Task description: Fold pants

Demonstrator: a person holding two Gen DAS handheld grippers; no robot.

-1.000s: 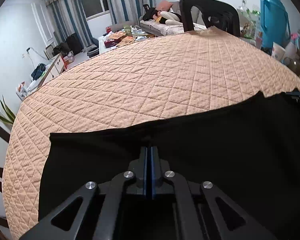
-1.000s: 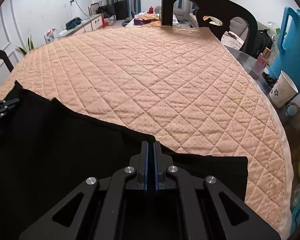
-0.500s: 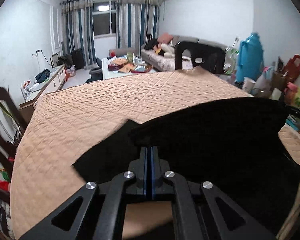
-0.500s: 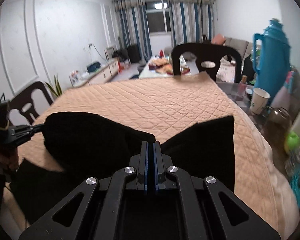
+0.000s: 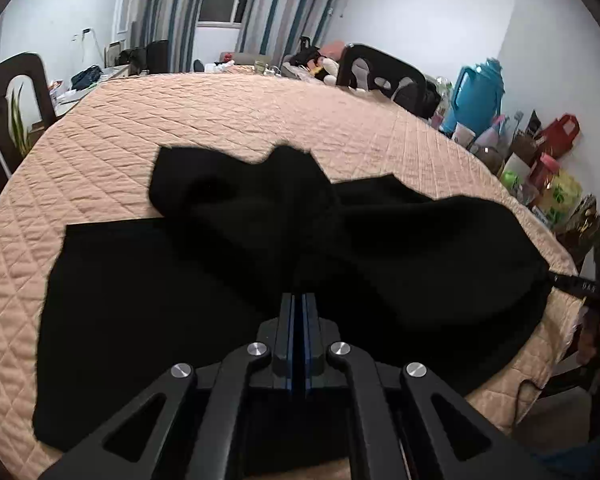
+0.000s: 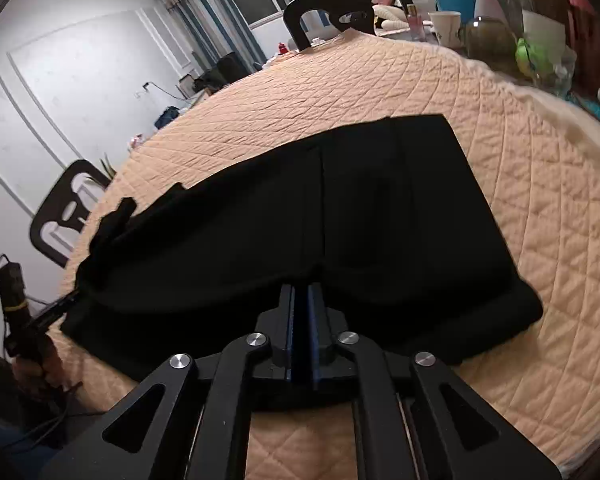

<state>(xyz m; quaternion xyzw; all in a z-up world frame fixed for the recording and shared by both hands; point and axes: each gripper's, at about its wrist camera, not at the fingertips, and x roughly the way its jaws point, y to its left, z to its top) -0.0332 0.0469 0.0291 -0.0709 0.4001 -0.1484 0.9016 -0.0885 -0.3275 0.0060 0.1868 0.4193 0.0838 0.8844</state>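
Black pants (image 5: 228, 264) lie on the peach quilted table cover (image 5: 236, 116), with an upper layer doubled over a flat lower layer. My left gripper (image 5: 299, 300) is shut on the near edge of the upper layer. In the right wrist view the pants (image 6: 380, 208) lie folded over with a vertical seam showing. My right gripper (image 6: 301, 292) is shut on their near edge. The right gripper also shows at the right edge of the left wrist view (image 5: 556, 279), and the left gripper at the left of the right wrist view (image 6: 70, 300).
Dark chairs stand at the far side (image 5: 376, 72) and the left (image 6: 66, 216) of the table. A blue thermos (image 5: 476, 96), cups, bottles and bags crowd the table's right side (image 6: 540, 52). Bare quilt lies beyond the pants.
Both grippers have carried the held pants edge up off the quilt and back toward the near side, laying it over the rest. The pants went from flat, to lifted, to doubled over.
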